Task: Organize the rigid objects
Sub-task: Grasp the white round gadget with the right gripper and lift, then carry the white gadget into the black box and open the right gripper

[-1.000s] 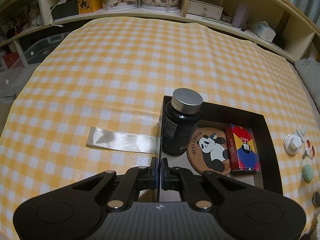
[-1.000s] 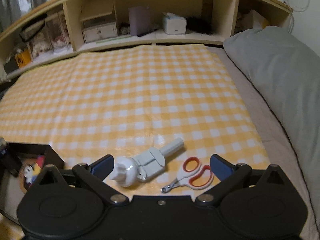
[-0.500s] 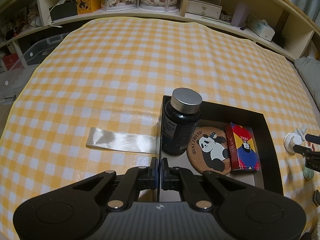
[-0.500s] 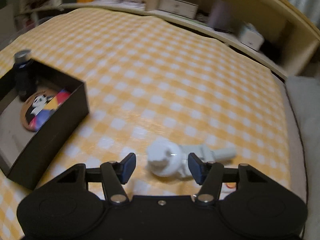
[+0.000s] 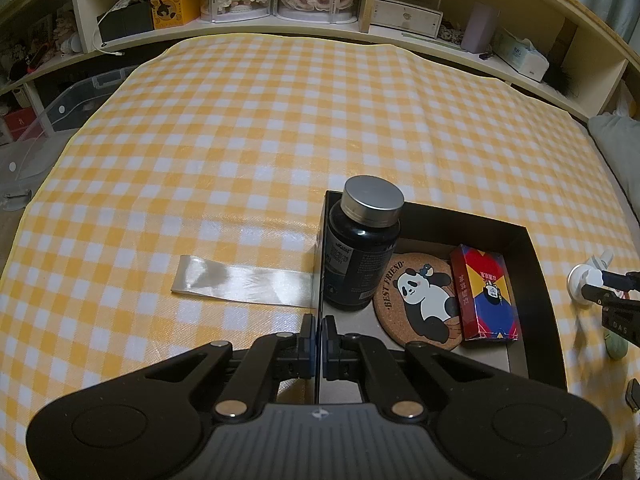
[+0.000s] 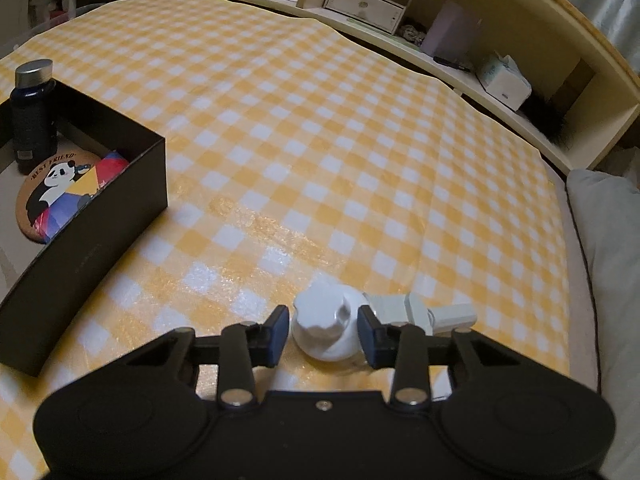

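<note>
Between my right hand-held gripper (image 6: 323, 332) pads, closing but not yet pinching, white suction holder (image 6: 326, 330) on bed cloth; centre before squeezing. Left hand-held gripper (image 5: 319, 336) pinches black box (image 5: 536, 280) wall

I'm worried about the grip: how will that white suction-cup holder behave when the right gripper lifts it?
The white holder looks like rigid plastic, probably light. Its rounded cup may slip between the pads. The arm jutting sideways could make it swing or tilt.
</note>
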`<state>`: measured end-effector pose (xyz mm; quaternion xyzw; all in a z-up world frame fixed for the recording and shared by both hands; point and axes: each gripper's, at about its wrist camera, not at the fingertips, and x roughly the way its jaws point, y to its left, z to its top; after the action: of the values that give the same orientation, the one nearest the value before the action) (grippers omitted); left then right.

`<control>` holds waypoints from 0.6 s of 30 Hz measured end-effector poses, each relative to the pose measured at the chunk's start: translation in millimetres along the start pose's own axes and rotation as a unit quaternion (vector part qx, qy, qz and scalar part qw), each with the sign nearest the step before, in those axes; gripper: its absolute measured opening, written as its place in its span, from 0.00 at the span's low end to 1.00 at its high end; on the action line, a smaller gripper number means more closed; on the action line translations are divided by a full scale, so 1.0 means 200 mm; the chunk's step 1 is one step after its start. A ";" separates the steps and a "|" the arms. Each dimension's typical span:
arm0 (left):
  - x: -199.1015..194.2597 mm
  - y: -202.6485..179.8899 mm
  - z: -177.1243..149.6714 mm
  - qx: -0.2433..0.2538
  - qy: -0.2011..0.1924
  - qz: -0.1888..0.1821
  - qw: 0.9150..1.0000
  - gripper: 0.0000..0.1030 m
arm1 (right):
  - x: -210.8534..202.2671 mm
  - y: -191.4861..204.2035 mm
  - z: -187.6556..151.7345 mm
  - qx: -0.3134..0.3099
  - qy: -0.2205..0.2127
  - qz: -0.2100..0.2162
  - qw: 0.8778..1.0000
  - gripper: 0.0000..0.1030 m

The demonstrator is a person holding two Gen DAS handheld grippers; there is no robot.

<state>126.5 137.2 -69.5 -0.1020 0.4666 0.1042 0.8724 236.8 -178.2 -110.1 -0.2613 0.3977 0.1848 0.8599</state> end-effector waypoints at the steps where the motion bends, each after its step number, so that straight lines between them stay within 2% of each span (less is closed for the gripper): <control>1: 0.00 0.00 0.00 0.000 0.000 0.000 1.000 0.02 | 0.00 0.00 0.00 0.001 -0.001 0.000 1.000 0.31; 6: 0.00 0.00 0.00 0.000 0.000 0.000 1.000 0.02 | -0.01 -0.01 0.02 0.000 -0.004 0.000 1.000 0.30; 10: 0.00 0.00 0.00 0.000 0.000 0.000 1.000 0.02 | -0.09 -0.02 0.06 0.027 -0.026 0.034 0.999 0.30; 13: 0.00 0.00 0.00 0.000 0.000 0.000 1.000 0.02 | -0.19 -0.03 0.11 0.069 -0.054 0.085 0.993 0.30; 18: 0.00 0.00 0.00 0.000 0.000 0.000 1.000 0.02 | -0.35 0.05 0.16 0.111 -0.087 0.189 0.972 0.30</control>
<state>126.6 137.2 -69.5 -0.1021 0.4668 0.1040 0.8723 207.6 -157.7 -40.8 -0.0671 0.3815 0.3202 0.8645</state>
